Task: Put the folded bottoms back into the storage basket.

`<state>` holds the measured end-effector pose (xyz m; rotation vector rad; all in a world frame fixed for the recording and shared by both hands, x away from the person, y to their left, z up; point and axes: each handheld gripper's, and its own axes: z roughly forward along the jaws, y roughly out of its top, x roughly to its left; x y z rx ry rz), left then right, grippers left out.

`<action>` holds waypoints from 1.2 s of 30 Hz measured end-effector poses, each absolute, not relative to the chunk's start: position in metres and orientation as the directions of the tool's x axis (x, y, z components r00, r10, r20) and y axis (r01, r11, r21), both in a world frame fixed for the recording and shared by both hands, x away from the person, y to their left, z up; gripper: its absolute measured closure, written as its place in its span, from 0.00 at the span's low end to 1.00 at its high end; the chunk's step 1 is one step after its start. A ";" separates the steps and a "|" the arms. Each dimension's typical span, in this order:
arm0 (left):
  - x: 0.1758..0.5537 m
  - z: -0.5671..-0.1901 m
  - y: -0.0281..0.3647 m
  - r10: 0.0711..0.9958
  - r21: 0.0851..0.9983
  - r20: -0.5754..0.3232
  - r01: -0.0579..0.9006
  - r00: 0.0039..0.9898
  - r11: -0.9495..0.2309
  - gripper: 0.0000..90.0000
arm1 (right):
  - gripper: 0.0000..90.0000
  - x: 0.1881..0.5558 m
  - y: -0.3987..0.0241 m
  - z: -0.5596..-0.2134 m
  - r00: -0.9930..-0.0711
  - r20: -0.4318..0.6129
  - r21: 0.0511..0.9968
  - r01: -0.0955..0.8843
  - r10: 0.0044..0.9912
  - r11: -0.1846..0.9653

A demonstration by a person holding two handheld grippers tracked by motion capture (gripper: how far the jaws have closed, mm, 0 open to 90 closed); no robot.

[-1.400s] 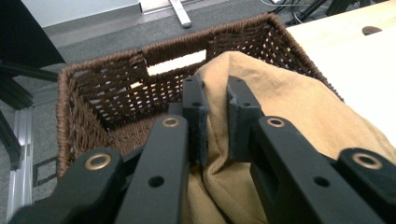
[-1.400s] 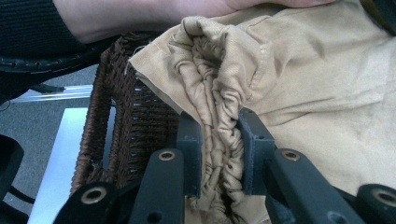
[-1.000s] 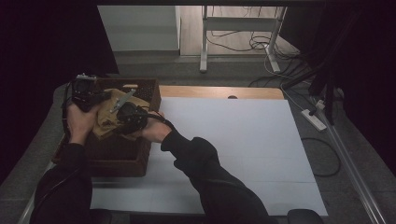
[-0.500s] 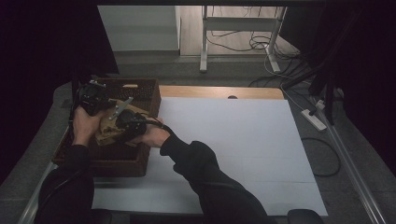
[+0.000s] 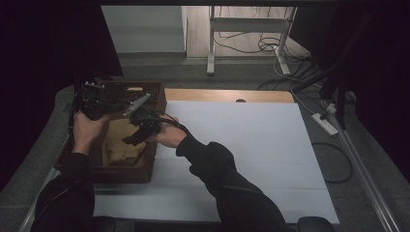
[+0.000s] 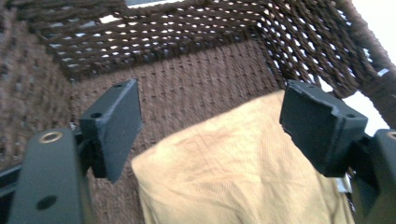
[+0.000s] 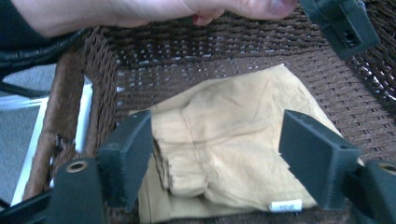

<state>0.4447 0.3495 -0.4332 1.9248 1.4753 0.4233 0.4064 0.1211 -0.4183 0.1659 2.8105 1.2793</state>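
folded tan corduroy cloth (image 7: 233, 154) lay flat on the floor of the dark brown woven wicker basket (image 5: 145, 171), which stood at the left edge of the big white table top (image 5: 251, 154). both tools hung over it: the left gripper (image 6: 210, 121) and the right gripper (image 7: 219, 154) had just been opening, jaws wide apart, pads clear of the fabric and nothing between them. so the step in hand looked like the letting go, the cloth dropped into the basket and freed. next, i judged, both hands needed to lift straight up and out past the wicker walls without snagging the weave or catching a fold. the white top was bare, edged with grey padding (image 5: 34, 179). beyond it the room was dim, with a pale metal stand (image 5: 246, 29) and loose black cables (image 5: 251, 43) on the wooden floor, and a white power strip (image 5: 325, 123) to the right.
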 end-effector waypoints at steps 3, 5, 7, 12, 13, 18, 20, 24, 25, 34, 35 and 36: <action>0.439 -0.433 0.350 0.929 0.679 -0.163 0.721 0.333 -0.139 0.18 | 0.24 0.406 0.115 -0.416 -0.995 0.004 0.752 0.071 0.102 0.655; 0.435 -0.432 0.350 0.925 0.686 -0.166 0.714 0.342 -0.141 0.12 | 0.22 0.406 0.110 -0.414 -0.995 0.004 0.755 0.067 0.097 0.653; 0.431 -0.432 0.349 0.917 0.693 -0.182 0.708 0.355 -0.136 0.11 | 0.21 0.406 0.106 -0.412 -0.995 0.007 0.759 0.068 0.097 0.647; 0.422 -0.428 0.344 0.905 0.715 -0.194 0.687 0.378 -0.133 0.07 | 0.18 0.407 0.095 -0.408 -0.994 0.016 0.770 0.084 0.112 0.632; 0.420 -0.427 0.343 0.902 0.718 -0.203 0.684 0.382 -0.128 0.05 | 0.17 0.407 0.092 -0.408 -0.993 0.024 0.771 0.090 0.113 0.630; 0.411 -0.423 0.339 0.885 0.735 -0.222 0.667 0.409 -0.124 0.03 | 0.13 0.408 0.081 -0.409 -0.991 0.029 0.768 0.103 0.127 0.632; 0.407 -0.423 0.336 0.879 0.737 -0.219 0.662 0.423 -0.135 0.01 | 0.12 0.409 0.076 -0.409 -0.991 0.034 0.766 0.110 0.131 0.633; 0.399 -0.422 0.331 0.868 0.743 -0.215 0.652 0.447 -0.151 0.01 | 0.11 0.409 0.068 -0.409 -0.989 0.043 0.770 0.121 0.138 0.626; 0.397 -0.422 0.330 0.868 0.743 -0.210 0.651 0.450 -0.157 0.01 | 0.11 0.409 0.066 -0.409 -0.990 0.045 0.771 0.122 0.137 0.625; 0.374 -0.416 0.321 0.872 0.768 -0.172 0.617 0.458 -0.172 0.00 | 0.10 0.407 0.053 -0.411 -0.990 0.030 0.759 0.115 0.141 0.641; 0.372 -0.415 0.320 0.869 0.768 -0.177 0.617 0.462 -0.171 0.00 | 0.10 0.406 0.052 -0.411 -0.989 0.032 0.760 0.115 0.141 0.639; 0.370 -0.415 0.320 0.864 0.768 -0.181 0.616 0.469 -0.174 0.00 | 0.10 0.406 0.050 -0.411 -0.989 0.033 0.759 0.117 0.142 0.641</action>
